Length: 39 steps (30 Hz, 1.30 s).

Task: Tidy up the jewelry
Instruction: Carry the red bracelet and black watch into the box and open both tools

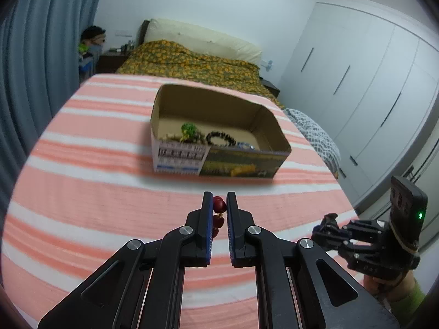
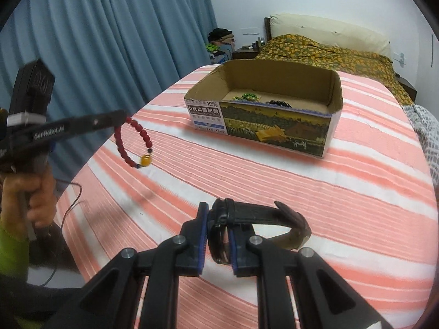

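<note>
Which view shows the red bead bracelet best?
Right wrist view: the red bead bracelet hangs as a whole loop from the left gripper, amber bead visible. Left wrist view shows only a few beads pinched between its fingers.

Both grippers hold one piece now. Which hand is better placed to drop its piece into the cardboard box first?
Probably left. The left gripper holds the red bracelet lifted clear above the bed, facing the box. The right gripper holds the watch low, near the striped cover.
</note>
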Motion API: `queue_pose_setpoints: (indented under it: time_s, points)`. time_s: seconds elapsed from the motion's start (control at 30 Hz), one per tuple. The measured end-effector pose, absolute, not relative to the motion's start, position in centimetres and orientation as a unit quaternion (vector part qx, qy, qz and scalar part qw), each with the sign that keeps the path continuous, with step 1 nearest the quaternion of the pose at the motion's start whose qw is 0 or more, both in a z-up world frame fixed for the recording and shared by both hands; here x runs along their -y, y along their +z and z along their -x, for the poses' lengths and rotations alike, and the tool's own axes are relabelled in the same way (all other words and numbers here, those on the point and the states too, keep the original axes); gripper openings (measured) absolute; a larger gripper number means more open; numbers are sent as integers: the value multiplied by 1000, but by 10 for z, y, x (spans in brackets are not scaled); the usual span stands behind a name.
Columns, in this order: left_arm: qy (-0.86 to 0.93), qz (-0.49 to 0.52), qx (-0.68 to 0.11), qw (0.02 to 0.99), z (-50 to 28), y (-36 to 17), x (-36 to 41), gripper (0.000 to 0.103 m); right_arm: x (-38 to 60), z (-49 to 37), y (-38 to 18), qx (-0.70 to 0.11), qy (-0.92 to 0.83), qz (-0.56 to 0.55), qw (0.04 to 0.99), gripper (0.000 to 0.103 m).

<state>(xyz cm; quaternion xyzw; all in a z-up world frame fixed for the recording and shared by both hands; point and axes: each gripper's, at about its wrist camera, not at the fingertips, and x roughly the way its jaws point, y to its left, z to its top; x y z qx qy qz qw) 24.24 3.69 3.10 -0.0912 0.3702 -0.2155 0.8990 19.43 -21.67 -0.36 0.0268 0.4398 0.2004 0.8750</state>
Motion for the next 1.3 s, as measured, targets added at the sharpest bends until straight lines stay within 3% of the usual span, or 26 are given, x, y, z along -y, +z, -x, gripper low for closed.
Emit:
queue_pose_setpoints:
  time_s: [0.5,0.97,1.1,1.13,1.2,1.23,1.27,1.3]
  points:
    - [-213,73,-337,914,-350,82,-18,8,233,-304,55,-409,208,-9,889,14]
    - [-202,45,-403,891,-440,23,24,8,250,-455,0,-494,145,-28,857,14]
    - [-193,31,-415,889,-451,8,35,9,250,-481,-21,-522,136,-38,841,20]
    - [-186,28,-415,890,-452,7,36,14,251,-486,-26,-530,135,-44,836,25]
    - [-176,28,-415,892,-453,5,34,45,252,-488,-28,-538,128,-49,832,64]
    - [-171,27,-411,895,-452,6,34,71,253,-487,-25,-534,126,-48,835,69]
    - [-164,26,-404,899,-450,7,33,85,254,-485,-22,-529,127,-49,838,69]
    - [-156,22,-394,905,-444,10,30,87,255,-481,-17,-524,127,-50,841,69]
